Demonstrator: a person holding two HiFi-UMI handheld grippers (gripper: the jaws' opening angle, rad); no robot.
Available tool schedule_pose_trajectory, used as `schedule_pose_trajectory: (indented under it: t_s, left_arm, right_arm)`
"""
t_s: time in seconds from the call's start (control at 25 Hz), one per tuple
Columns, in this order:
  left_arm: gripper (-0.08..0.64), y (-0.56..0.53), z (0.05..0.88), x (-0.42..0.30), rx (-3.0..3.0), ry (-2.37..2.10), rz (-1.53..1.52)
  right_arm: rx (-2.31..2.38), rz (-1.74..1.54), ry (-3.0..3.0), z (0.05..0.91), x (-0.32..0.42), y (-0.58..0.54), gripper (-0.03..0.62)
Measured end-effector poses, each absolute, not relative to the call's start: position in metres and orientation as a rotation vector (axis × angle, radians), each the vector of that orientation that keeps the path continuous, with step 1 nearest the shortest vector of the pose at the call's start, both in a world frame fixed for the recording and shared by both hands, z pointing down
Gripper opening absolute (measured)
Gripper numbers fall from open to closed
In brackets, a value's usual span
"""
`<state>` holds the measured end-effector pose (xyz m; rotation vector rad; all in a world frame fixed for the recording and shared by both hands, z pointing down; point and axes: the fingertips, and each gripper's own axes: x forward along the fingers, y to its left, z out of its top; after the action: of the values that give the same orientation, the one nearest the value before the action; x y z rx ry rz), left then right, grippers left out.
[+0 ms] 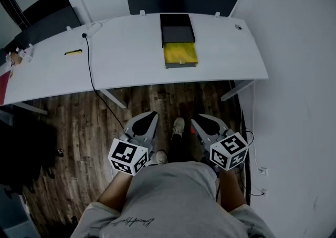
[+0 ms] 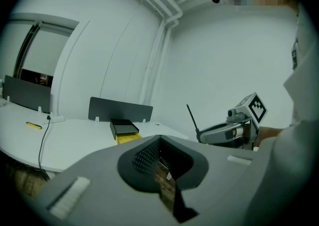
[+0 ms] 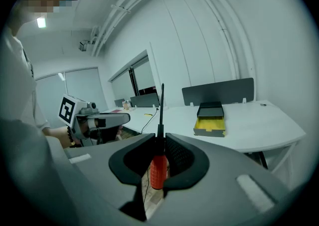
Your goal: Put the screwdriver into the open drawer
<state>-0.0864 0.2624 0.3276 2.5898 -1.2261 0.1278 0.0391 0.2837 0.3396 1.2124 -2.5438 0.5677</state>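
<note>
Red-handled screwdriver [image 3: 158, 166] with black shaft, clamped upright between the closed fingers of my right gripper [image 3: 160, 139]: the handle sat between the pads and the shaft rose above the tips. My left gripper [image 2: 160, 141] had its fingers together, with nothing between them. The yellow open drawer [image 1: 180, 55] of the black drawer box [image 1: 177, 28] lay on the white curved desk [image 1: 131, 53], well apart from both grippers. In the head view the screwdriver could not be made out. I held both grippers low before my torso, over the wooden floor [image 1: 79, 126], pointing toward the desk.
</note>
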Motion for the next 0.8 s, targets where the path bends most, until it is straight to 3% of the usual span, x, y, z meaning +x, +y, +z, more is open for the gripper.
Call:
schedule_pose_trajectory:
  t_s: [0.8]
  left_arm:
    - [0.0, 0.132, 0.347, -0.082, 2.528, -1.286, 0.125]
  right_arm:
    - [1.133, 0.616, -2.539, 0.366, 0.046, 0.147, 0.078]
